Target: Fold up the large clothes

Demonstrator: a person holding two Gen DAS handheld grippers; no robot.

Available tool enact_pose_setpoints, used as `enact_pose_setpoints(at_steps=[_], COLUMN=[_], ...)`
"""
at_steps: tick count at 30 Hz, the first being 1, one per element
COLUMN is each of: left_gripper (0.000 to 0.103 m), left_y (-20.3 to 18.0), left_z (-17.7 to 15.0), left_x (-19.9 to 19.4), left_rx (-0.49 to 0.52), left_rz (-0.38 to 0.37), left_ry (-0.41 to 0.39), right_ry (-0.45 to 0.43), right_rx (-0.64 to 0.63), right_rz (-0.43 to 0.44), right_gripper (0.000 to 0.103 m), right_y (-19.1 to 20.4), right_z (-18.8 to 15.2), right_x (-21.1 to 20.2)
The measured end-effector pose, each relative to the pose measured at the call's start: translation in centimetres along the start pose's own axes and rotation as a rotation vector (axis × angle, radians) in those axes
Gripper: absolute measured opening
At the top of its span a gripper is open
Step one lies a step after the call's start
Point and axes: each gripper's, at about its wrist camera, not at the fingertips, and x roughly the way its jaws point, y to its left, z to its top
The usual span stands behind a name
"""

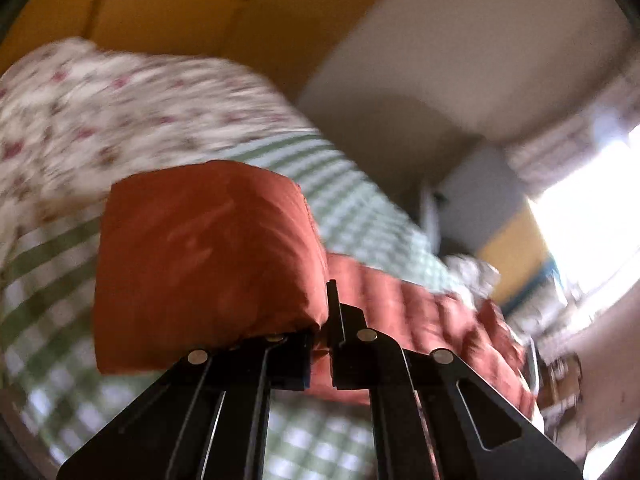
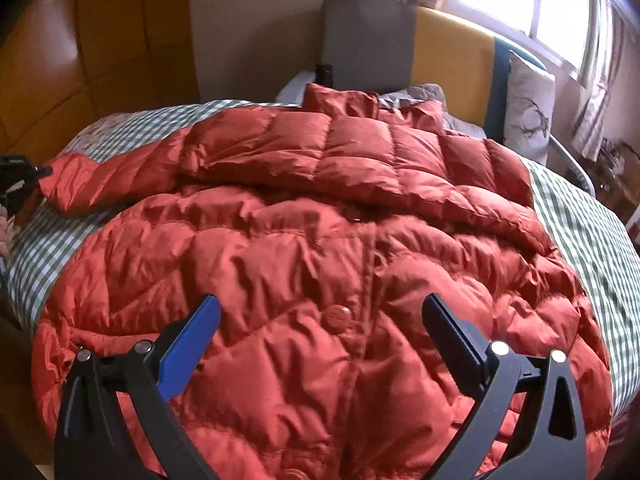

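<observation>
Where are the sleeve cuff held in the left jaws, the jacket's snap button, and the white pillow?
sleeve cuff [image 1: 208, 256], left wrist view, middle of its smooth end panel.
snap button [image 2: 338, 313], right wrist view, centre of the round snap.
white pillow [image 2: 527, 108], right wrist view, middle of its printed face.

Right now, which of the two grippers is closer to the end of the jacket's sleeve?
Left. The left gripper is clamped on the sleeve cuff; the right gripper hovers open above the jacket front, away from the cuff.
</observation>
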Motion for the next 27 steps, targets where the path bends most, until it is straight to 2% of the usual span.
enact_pose_setpoints(at_steps=[3, 7, 11, 12, 14, 16, 19, 23, 27], left_gripper=[0.005, 0.005, 0.007, 0.012, 0.057, 0.075, 0.081, 0.086, 0.088], left_y=[-4.3, -11.0, -16.1, -17.1, -18.5, -19.4, -20.2, -21.4, -21.7], left_z=[-1.4, -4.8, -9.2, -10.3, -12.2, -14.0, -15.6, -18.2, -19.0], left_x=[0.1, 1.4, 3.9, 4.8, 5.9, 6.0, 5.6, 3.8, 3.4], left_rx=[0.099, 0.238, 0.360, 0.381, 0.417, 0.453, 0.548, 0.754, 0.772], left_rz=[-0.077, -0.185, -0.199, -0.194, -0.207, -0.221, -0.232, -0.312, -0.339], left_ry=[0.014, 0.081, 0.167, 0.200, 0.255, 0.265, 0.276, 0.282, 0.312], right_ry=[-0.002, -0.015, -0.022, -0.024, -0.026, -0.028, -0.041, -0.044, -0.067], right_rx=[0.030, 0.067, 0.124, 0.137, 0.164, 0.188, 0.220, 0.247, 0.271], right_rz=[-0.011, -0.024, -0.037, -0.043, -0.052, -0.051, -0.047, -0.024, -0.008], right_gripper=[0.101, 0.101, 0.101, 0.101, 0.101, 0.101, 0.100, 0.100, 0.100], right_y=[-0.9, -2.4, -4.7, -5.2, -6.3, -7.2, -8.4, -8.9, -9.1], right_z=[-0.1, -0.1, -0.3, -0.4, -0.5, -0.6, -0.5, 0.5, 1.4], right_x=[-0.3, -1.0, -1.7, -1.8, -2.1, -2.3, -2.5, -2.2, -2.6])
